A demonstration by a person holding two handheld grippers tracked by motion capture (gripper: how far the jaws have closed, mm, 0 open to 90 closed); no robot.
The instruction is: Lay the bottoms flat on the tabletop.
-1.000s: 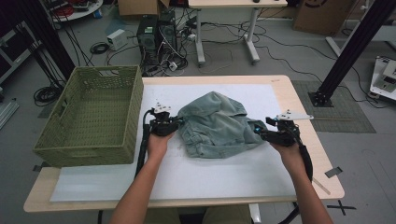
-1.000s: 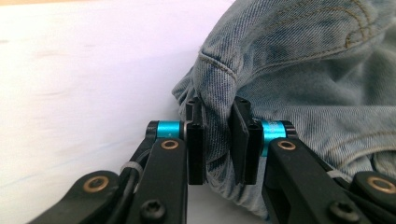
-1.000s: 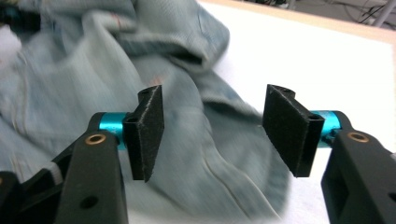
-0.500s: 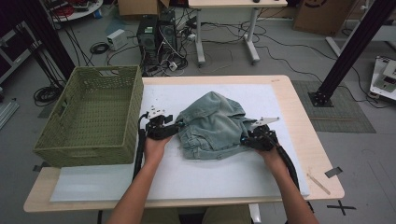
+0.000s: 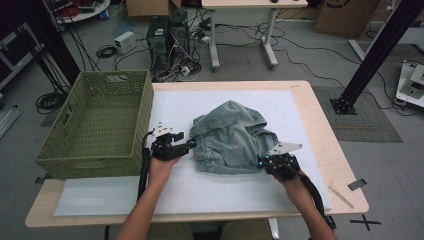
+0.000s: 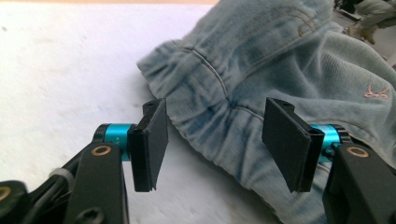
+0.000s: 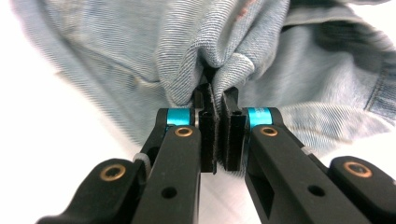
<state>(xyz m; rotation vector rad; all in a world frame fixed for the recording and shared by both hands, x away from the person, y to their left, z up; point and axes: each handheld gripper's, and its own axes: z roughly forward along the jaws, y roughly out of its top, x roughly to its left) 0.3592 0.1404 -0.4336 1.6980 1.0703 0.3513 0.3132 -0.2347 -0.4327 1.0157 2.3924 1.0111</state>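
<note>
Here, denim garment (image 5: 232,137) hem between the left gripper (image 6: 219,140)'s just-opened fingers, a fold pinched in the right gripper (image 7: 218,100)'s.

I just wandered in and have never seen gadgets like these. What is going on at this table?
A person is handling a crumpled pair of light blue jeans on a white-covered table, using a handheld gripper in each hand. The right gripper has just closed, its jaws pinching a fold of the denim. The left gripper has just been opening: its jaws stand apart around the garment's edge without pressing it. A green basket sits to the left, with nothing in it.
</note>
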